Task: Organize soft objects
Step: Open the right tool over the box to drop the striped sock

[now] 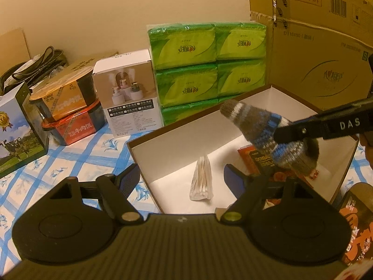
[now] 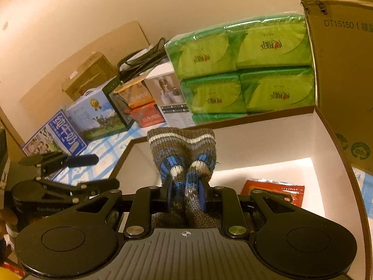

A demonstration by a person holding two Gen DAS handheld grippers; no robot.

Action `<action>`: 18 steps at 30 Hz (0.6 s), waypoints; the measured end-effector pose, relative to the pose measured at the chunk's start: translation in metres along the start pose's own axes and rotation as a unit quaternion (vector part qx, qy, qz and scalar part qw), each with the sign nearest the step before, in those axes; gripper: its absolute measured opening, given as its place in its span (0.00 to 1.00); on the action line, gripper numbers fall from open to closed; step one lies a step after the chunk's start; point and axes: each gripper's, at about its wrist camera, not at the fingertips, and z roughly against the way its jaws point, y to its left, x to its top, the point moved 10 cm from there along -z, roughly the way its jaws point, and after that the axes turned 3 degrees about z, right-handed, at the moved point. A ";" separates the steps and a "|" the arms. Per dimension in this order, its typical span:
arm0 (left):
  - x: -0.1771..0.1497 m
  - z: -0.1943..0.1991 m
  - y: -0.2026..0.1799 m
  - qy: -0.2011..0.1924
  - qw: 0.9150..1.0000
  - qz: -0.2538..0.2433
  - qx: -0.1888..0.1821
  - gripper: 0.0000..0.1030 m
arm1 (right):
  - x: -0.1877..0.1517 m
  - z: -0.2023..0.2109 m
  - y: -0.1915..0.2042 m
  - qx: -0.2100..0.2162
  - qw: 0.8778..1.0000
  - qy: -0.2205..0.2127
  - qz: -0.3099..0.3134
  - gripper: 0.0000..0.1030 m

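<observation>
One knitted striped sock [image 2: 184,161] is pinched in the right hand-held gripper [image 2: 185,192], above the open white box [image 1: 233,107] mid-frame, not dropped in yet. The left hand-held gripper [image 1: 181,175] is spread, empty.

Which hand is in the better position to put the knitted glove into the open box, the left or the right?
The right. Its tongs are shut on the knitted glove, holding it above the open box. The left tongs are open and hold nothing, at the near edge of the box.
</observation>
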 end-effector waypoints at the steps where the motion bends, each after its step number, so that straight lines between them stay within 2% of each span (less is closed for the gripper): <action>1: 0.000 0.000 0.000 0.000 1.000 0.000 0.002 0.75 | 0.001 -0.001 0.001 0.001 1.000 -0.002 -0.002 0.27; 2: 0.000 0.001 0.001 0.000 1.000 0.002 0.002 0.75 | 0.002 -0.002 0.001 0.005 1.000 -0.005 -0.008 0.45; 3: -0.001 0.002 0.002 0.000 1.000 0.005 0.003 0.75 | 0.004 -0.002 0.002 0.005 1.000 -0.008 -0.013 0.57; 4: -0.001 0.003 0.002 0.000 1.000 0.007 0.002 0.76 | 0.005 -0.002 0.002 0.004 1.000 -0.015 -0.020 0.74; 7: -0.004 0.006 0.004 0.003 1.000 0.010 0.006 0.76 | 0.009 0.003 0.003 0.010 0.999 -0.041 -0.020 0.77; 18: 0.000 0.031 0.011 -0.002 0.999 0.027 0.021 0.76 | -0.005 0.019 0.000 -0.030 0.999 0.000 0.013 0.77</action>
